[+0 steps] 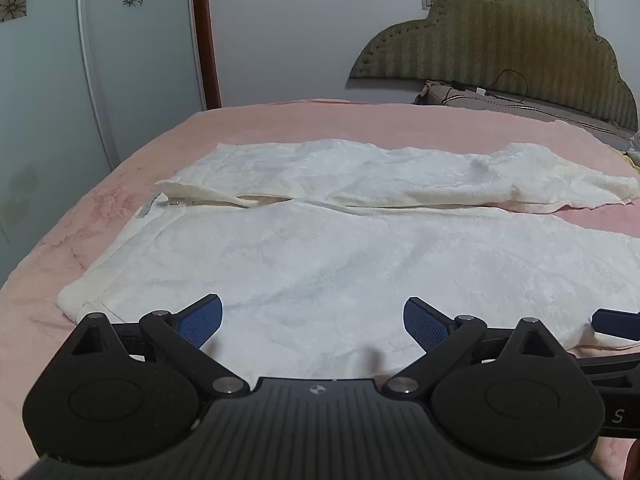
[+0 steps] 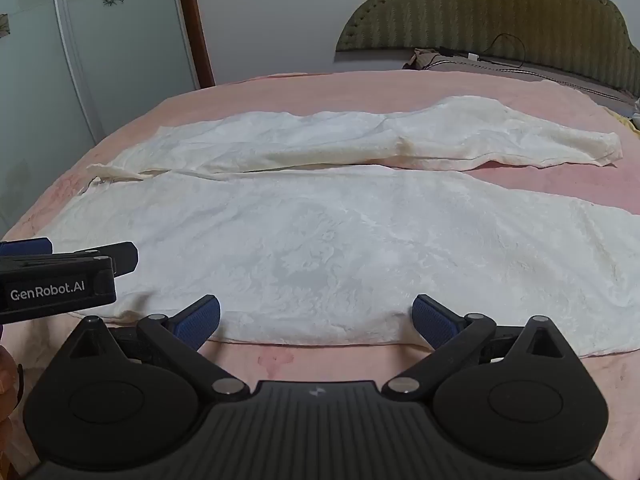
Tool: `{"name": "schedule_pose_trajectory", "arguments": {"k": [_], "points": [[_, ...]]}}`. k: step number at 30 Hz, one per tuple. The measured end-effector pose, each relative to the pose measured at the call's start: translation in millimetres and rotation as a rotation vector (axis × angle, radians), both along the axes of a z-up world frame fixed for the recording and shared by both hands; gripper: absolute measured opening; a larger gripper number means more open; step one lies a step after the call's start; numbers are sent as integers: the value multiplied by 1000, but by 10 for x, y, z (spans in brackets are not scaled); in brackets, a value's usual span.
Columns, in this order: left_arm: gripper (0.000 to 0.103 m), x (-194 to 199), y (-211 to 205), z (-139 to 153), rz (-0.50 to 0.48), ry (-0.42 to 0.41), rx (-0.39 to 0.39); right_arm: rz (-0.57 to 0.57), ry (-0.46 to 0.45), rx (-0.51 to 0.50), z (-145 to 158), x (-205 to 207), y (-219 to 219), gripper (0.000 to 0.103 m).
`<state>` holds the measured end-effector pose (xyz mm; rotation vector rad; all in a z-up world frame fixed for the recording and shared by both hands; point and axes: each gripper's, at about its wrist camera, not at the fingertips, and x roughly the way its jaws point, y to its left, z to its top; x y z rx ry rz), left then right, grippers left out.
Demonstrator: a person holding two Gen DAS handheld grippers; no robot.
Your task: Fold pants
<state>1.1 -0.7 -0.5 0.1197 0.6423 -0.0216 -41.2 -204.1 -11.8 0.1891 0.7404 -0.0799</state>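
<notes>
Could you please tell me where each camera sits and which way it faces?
Left wrist: rides the open left tool, angled down over the white pants; the right tool's tip shows at the right edge.
Right wrist: rides the open right tool, above the pants' near edge; the left tool shows at left.
Both share pants, pink bedspread, headboard.

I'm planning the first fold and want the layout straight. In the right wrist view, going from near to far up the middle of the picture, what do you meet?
Right gripper, open → bare pink bedsheet → near leg of the white pants → far leg → green headboard.
</notes>
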Motion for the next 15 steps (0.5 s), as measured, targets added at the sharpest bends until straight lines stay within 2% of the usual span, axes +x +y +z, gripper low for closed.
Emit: {"name": "schedule_pose_trajectory", "arguments": {"k": [12,15], "points": [[99,-30,46,-17,16,-4,-45,2,0,15,-17,-16,11,103],[99,-19,42,-15,17,17,-39,8,7,6,-15,2,37,103]]}}
